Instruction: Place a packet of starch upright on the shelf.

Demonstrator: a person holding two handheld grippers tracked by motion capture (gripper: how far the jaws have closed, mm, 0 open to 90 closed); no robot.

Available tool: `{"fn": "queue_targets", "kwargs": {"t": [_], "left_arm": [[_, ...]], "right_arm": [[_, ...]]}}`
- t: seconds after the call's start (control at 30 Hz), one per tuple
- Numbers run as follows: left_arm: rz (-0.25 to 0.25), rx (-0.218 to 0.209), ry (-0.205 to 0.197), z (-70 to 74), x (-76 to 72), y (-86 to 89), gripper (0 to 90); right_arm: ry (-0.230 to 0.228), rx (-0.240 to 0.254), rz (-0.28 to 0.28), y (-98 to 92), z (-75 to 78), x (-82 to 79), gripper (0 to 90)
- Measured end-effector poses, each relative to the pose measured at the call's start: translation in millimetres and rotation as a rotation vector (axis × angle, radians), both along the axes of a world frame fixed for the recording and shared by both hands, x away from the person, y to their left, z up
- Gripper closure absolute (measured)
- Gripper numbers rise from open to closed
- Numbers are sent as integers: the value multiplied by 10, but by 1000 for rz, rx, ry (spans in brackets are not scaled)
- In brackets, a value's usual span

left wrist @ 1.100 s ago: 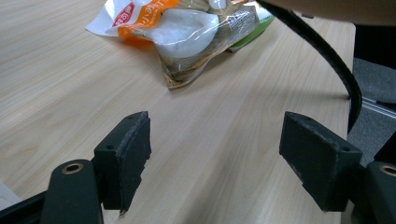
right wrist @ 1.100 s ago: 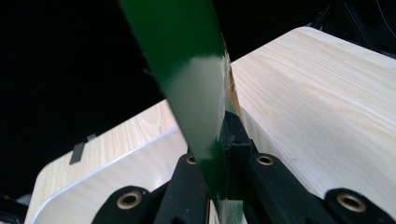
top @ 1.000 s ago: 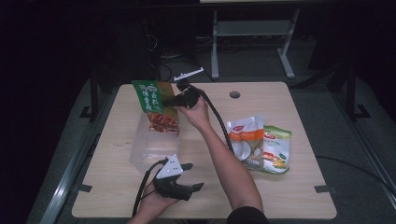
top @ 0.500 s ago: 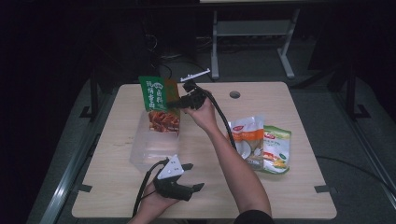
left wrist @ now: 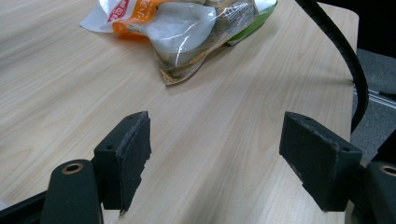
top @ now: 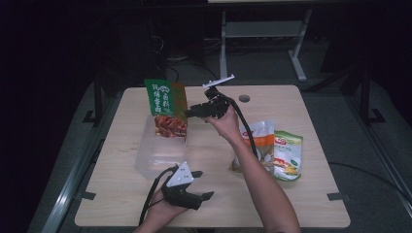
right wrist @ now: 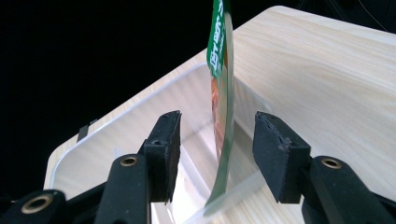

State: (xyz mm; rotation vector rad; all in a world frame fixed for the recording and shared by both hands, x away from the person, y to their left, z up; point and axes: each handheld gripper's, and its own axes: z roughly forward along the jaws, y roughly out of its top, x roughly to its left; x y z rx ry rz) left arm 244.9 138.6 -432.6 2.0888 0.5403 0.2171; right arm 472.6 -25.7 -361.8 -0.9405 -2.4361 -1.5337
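The light wooden bench [top: 320,194] carries a clear plastic tub [top: 158,158] at left and, at right, apparently two overlapping snack packets [top: 274,153].

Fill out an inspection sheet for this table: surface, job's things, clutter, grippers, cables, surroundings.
Surface: light wooden table, a round hole near its far edge.
Job's things: green and red snack packet standing upright in the clear plastic tub, leaning at the tub's far end.
Clutter: two more food pouches, white-orange pouch and green pouch, lying overlapped at the right.
Grippers: right gripper has just been opening; its jaws flank the packet's edge, pads apart from it. Left gripper open over bare wood, nothing between its jaws.
Cables: black ribbed cable along the right forearm; another trails from the left gripper.
Surroundings: dark floor, white metal frame behind the table.
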Motion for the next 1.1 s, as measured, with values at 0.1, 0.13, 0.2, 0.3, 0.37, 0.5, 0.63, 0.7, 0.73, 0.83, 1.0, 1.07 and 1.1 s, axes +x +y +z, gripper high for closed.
{"fn": "queue_targets", "kwargs": {"t": [0.1, 0.13, 0.2, 0.3, 0.37, 0.5, 0.63, 0.7, 0.73, 0.83, 1.0, 1.07, 1.1], "left_arm": [[2, 4, -1, 3, 6, 2, 246], [5, 0, 2, 5, 5, 3, 246], [5, -4, 2, 12, 4, 3, 246], [-5, -1, -3, 20, -3, -10, 246], [-8, 2, -4, 19, -7, -21, 246], [-15, 4, -2, 13, -19, -42, 246], [-17, 4, 2, 11, -30, -58, 245], [-21, 14, 2, 9, -26, -59, 246], [-21, 13, 2, 6, -25, -61, 246], [-21, 13, 7, 1, -19, -57, 244], [-14, 3, 9, 0, -21, -52, 244], [-14, 2, 9, 2, -22, -50, 244], [-14, 2, 8, 2, -21, -49, 244]], "right_arm": [[-1, -1, -7, -98, 1, -60, 504], [-1, -3, -9, -132, -2, -80, 502], [4, -9, -17, -201, -6, -123, 501], [3, -20, -27, -314, -6, -190, 499], [-1, -28, -32, -395, -2, -230, 498], [6, -38, -53, -564, 0, -320, 490], [3, -47, -68, -700, -4, -399, 488], [8, -58, -74, -773, -14, -431, 484], [10, -62, -76, -811, -20, -445, 483], [16, -66, -93, -918, -37, -489, 483], [25, -82, -117, -1072, -52, -530, 478], [29, -88, -128, -1114, -44, -551, 474], [25, -90, -127, -1131, -41, -558, 474]]}}
